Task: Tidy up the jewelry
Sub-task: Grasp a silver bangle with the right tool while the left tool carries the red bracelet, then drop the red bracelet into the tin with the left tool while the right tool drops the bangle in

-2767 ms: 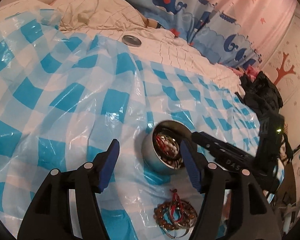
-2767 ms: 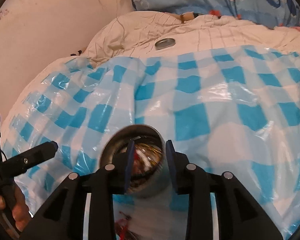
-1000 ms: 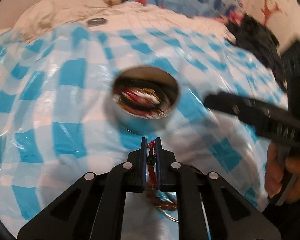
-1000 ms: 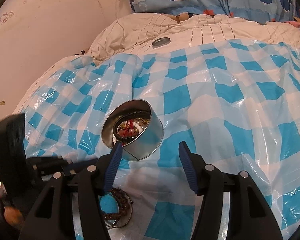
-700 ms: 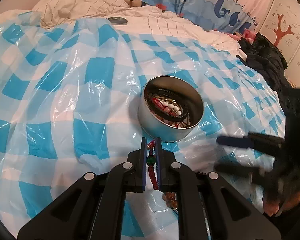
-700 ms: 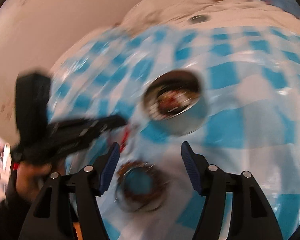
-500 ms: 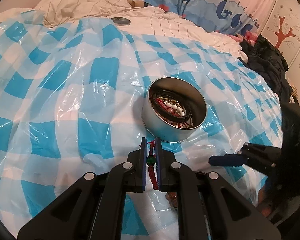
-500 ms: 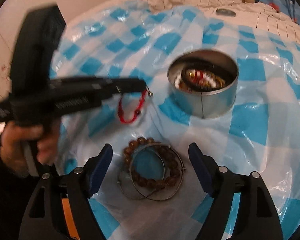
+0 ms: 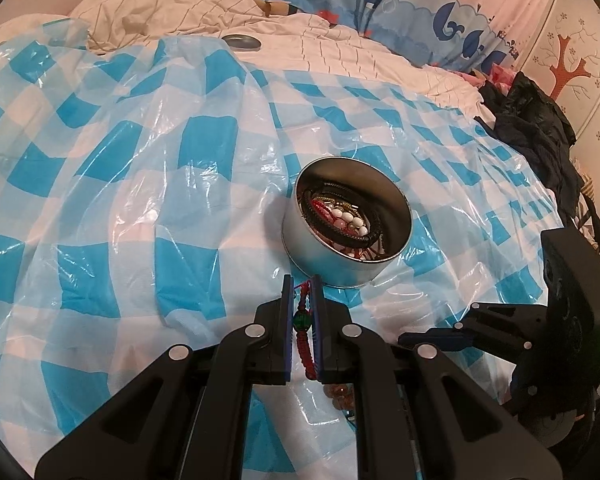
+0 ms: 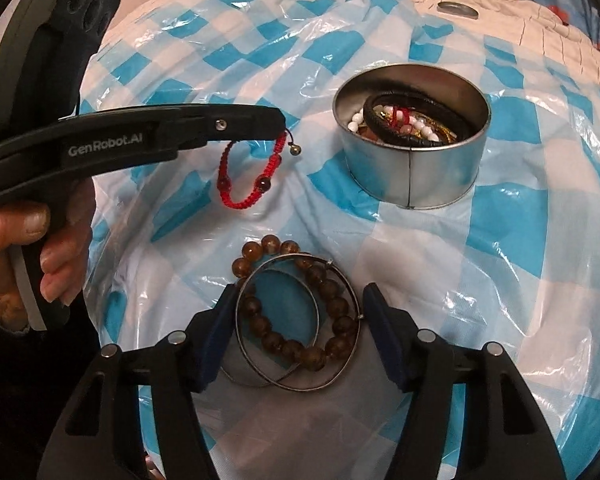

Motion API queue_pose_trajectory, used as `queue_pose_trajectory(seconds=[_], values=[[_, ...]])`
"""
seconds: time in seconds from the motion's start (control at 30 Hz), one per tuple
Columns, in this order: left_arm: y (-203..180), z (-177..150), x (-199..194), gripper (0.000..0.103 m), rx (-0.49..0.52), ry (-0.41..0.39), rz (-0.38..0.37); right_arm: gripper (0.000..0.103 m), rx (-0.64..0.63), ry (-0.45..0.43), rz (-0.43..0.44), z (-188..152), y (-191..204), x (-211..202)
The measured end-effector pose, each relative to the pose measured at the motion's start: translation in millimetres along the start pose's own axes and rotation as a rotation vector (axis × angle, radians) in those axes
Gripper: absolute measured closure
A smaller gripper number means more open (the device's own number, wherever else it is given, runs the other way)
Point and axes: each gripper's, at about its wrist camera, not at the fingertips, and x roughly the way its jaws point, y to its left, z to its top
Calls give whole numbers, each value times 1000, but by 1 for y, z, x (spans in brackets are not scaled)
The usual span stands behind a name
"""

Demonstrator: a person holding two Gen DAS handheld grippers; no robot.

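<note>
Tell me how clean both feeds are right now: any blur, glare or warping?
Left wrist view: sharp, with glare streaks on the plastic sheet and edges bowed by the fisheye. Right wrist view: also sharp; tin, bangles and red bracelet read clearly; sheen on the sheet, and a dim shadowed patch near the bottom under the tongs.

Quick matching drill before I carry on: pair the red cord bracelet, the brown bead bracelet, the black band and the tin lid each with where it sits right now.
Things:
1. red cord bracelet
2. brown bead bracelet
3. black band
4. tin lid

Places:
A. inside the round tin
B. far back on the cream bedding
C. hanging from the left gripper
D. on the checked sheet, between the right gripper's fingers

Pairs: 1-C, 2-D, 3-A, 4-B
</note>
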Motion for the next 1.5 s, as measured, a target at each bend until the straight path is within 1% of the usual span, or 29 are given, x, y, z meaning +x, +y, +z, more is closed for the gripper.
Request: queue_pose_trajectory(seconds=[0.07, 0.27, 0.37, 0.5, 0.63, 0.7, 0.83, 0.9, 1.0, 1.23, 1.4, 1.5], values=[[0, 0, -2, 96, 2, -2, -2, 41, -1, -9, 10, 1, 1, -3], [0, 3, -7, 96, -1, -11, -2, 41, -10, -48, 109, 1, 5, -19], [-1, 4, -9, 96, -2, -19, -4, 41, 22, -89, 138, 3, 1, -27], [-2, 4, -10, 96, -2, -23, -8, 41, 60, -173, 161, 8, -8, -44], [-2, 5, -13, 96, -4, -34, -18, 41, 63, -262, 115, 11, -9, -59], [-3, 7, -16, 96, -8, -46, -28, 41, 68, -287, 89, 11, -11, -64], [-6, 12, -23, 96, -11, -76, -48, 41, 84, -340, 7, 11, -15, -74], [-7, 15, -25, 96, -14, -88, -56, 41, 94, -356, -10, 12, -19, -76], [-10, 20, -26, 96, -23, -103, -67, 41, 109, -367, -41, 11, -24, -79], [-17, 36, -22, 96, -43, -137, -100, 41, 126, -374, -67, 10, -27, -81], [-23, 52, -3, 96, -79, -154, -147, 41, 138, -379, -92, 10, -29, -80], [-22, 62, 17, 96, -119, -159, -148, 41, 140, -382, -108, 10, -30, -80]])
